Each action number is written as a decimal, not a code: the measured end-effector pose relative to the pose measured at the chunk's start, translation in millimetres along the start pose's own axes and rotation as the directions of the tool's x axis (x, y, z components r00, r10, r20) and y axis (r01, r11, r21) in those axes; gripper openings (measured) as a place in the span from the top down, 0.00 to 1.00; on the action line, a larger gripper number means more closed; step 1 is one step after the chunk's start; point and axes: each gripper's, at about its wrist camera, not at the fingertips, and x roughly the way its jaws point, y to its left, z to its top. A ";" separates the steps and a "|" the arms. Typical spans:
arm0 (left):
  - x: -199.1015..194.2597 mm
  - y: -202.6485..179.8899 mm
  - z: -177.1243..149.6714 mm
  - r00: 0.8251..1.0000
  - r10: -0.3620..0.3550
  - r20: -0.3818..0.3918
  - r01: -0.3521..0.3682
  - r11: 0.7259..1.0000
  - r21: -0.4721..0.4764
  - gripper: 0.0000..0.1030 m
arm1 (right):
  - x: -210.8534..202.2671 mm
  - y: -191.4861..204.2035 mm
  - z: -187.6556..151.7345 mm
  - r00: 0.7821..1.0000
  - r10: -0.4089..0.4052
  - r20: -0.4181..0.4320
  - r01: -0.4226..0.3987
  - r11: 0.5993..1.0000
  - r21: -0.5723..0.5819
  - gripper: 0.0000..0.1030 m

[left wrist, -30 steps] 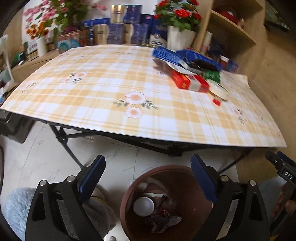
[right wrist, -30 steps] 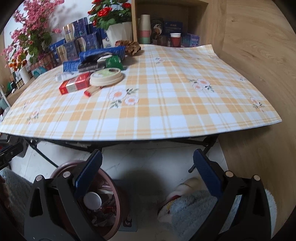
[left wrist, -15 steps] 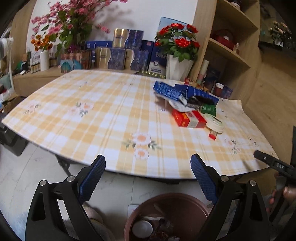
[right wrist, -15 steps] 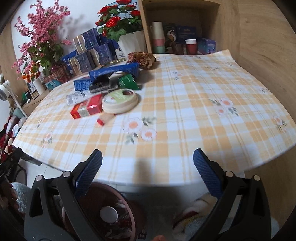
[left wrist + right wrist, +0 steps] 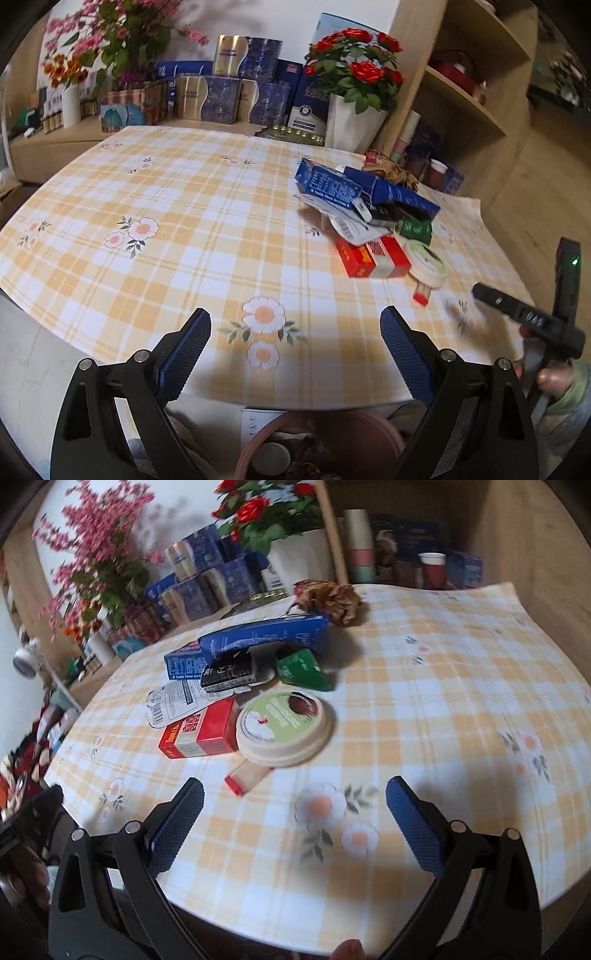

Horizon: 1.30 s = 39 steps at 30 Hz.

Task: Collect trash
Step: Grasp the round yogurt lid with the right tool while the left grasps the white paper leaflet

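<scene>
Both tongs gape wide with nothing between their pads: the left gripper (image 5: 295, 350) and the right gripper (image 5: 293, 821) hover over the near edge of the checked table (image 5: 192, 229). From the right gripper, trash sits at eleven o'clock: a small red-tipped stick (image 5: 245, 777), round lid (image 5: 284, 725), red box (image 5: 201, 734), blue cartons (image 5: 266, 637). A brown bin (image 5: 321, 446) stands at six o'clock below the left gripper.
</scene>
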 end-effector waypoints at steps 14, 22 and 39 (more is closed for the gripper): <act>18.5 11.0 5.0 0.998 0.015 -0.063 -0.018 0.998 -0.053 0.16 | 63.3 10.5 27.2 0.997 -0.056 -0.054 0.050 0.994 -0.094 0.06; 26.4 17.6 7.2 0.997 0.015 -0.082 -0.023 0.995 -0.096 0.16 | 85.6 16.8 38.0 0.995 -0.052 -0.086 0.042 0.992 -0.116 0.11; 62.3 27.2 18.9 0.983 -0.125 -0.133 0.074 0.940 -0.332 0.38 | 60.5 0.4 29.6 0.996 -0.066 0.062 0.067 0.998 -0.008 0.18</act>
